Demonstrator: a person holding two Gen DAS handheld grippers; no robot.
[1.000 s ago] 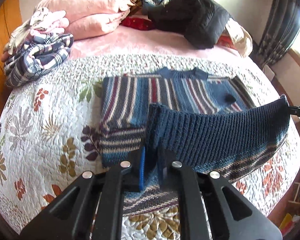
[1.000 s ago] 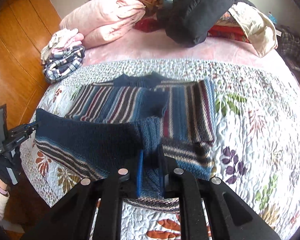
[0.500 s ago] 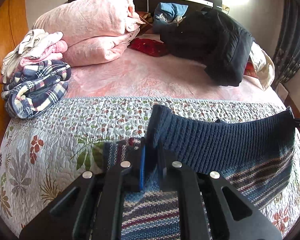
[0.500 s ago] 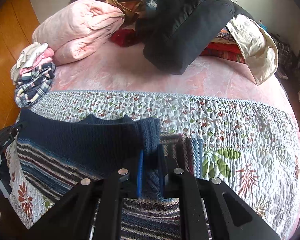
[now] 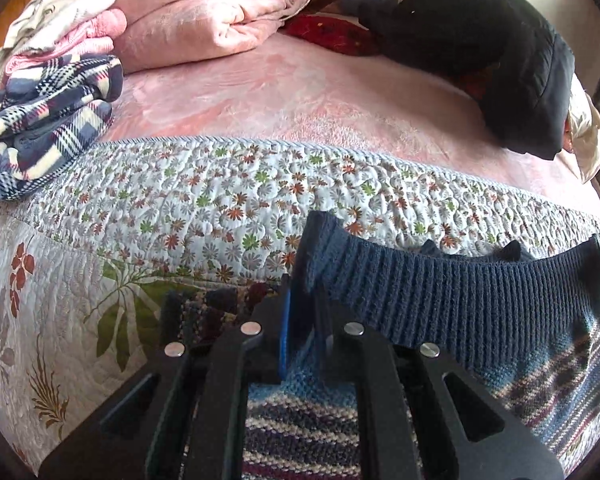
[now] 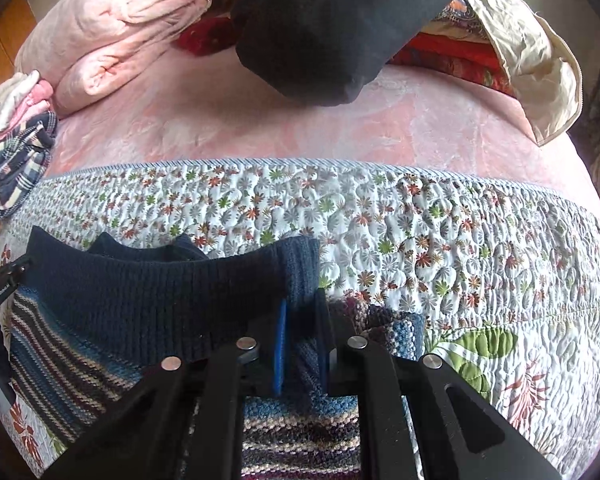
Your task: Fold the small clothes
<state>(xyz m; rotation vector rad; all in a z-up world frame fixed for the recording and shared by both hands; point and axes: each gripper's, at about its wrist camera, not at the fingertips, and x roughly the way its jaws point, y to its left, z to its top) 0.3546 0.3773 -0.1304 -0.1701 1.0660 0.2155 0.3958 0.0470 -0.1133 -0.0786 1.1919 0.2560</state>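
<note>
**Sweater hem held at both corners above the quilt**

Sweater, one in number, knitted in blue with dark, cream and maroon stripes: we see its navy ribbed hem stretched between two hand-held grippers. The left gripper has its two fingers clamped on the hem's left corner, which stands up just ahead of the fingertips; a blue pad lines one finger. The right gripper is likewise closed on the opposite corner of the same hem, cloth filling the gap between its fingers. From each gripper the ribbed band runs sideways toward the other, sagging slightly in the middle. The striped body of the sweater lies beneath and beside both grippers, resting on the quilt. Just beyond the hem, in both views, we note the navy collar showing as two small peaks.

One floral quilt covers the near part of the bed, directly ahead of and below the grippers. Farther ahead lies one pink blanket spread flat. Well ahead and to the left of the left gripper we count one stack of folded clothes, a plaid piece at its base and pink and pale pieces above; the number of pieces in it cannot be told. Beside it rests one folded pink duvet. Far ahead to the right lies one black jacket, with one cream garment at its right edge.
</note>
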